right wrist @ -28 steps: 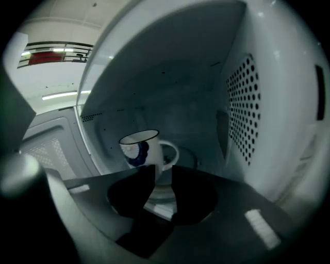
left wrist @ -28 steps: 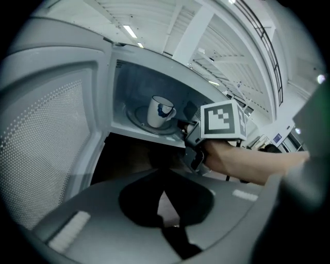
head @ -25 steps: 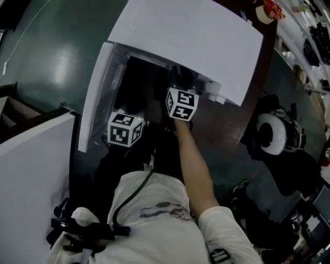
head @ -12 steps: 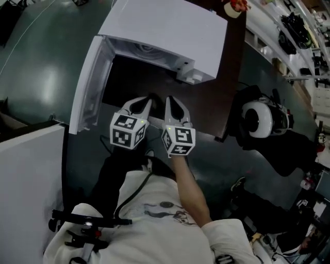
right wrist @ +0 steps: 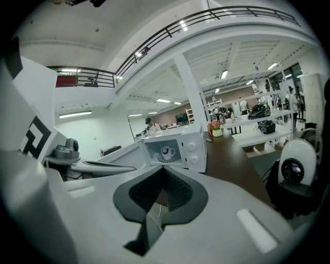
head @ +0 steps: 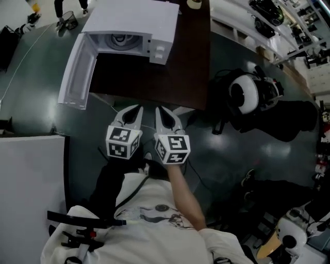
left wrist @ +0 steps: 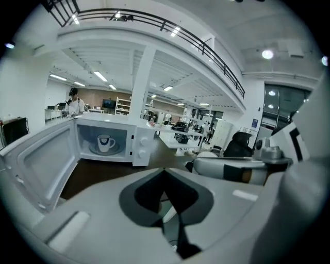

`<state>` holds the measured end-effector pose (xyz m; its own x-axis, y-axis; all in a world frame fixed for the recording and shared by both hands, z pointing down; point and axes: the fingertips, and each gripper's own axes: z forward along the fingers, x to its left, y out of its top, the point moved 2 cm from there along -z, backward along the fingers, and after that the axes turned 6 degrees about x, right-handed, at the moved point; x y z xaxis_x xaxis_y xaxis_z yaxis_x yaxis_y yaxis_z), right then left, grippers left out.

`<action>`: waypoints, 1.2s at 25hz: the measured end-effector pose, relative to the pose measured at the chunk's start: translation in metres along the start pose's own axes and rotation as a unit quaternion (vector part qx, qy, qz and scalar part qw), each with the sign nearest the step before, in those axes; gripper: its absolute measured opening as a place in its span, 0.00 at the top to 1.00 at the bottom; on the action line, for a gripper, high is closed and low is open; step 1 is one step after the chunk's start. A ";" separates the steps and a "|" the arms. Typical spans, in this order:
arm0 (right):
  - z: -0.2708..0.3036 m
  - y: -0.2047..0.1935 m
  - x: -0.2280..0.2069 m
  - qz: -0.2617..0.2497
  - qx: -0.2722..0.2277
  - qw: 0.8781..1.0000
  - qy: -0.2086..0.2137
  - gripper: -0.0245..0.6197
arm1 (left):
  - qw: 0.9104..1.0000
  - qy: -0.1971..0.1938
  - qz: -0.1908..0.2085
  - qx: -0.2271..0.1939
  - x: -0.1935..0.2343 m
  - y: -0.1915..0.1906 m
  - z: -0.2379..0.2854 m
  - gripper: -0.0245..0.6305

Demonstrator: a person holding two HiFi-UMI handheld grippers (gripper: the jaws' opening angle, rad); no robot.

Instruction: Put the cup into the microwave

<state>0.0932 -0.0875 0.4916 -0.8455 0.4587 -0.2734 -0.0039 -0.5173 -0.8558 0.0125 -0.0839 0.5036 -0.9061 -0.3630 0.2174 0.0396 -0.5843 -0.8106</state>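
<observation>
Left gripper (head: pixel 136 108) and right gripper (head: pixel 159 109), clenched empty, are retreating from the microwave (head: pixel 138 14) at twelve o'clock. The cup (left wrist: pixel 105 143) inside is looking light but breakable, its handle offering hold.

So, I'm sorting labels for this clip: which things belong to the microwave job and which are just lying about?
Job:
cup inside the microwave
its door, open
left gripper and right gripper, shut, empty

Lying about:
white round device
flower pot on the table
</observation>
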 end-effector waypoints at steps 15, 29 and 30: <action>-0.095 -0.002 0.015 -0.022 -0.020 0.999 0.018 0.96 | 0.999 -0.029 0.010 -0.032 -0.040 0.001 -0.080 0.96; -0.103 -0.045 0.116 -0.083 -0.004 0.996 0.013 0.96 | 0.998 -0.027 -0.015 -0.050 0.006 -0.058 -0.164 0.96; -0.105 -0.048 0.123 -0.086 -0.008 0.996 0.010 0.96 | 0.998 -0.026 -0.016 -0.052 0.010 -0.064 -0.170 0.96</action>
<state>0.0451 0.0697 0.4533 -0.8216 0.5549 -0.1304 -0.1398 -0.4179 -0.8977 -0.0707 0.0732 0.4649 -0.8827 -0.3846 0.2701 -0.0353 -0.5188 -0.8542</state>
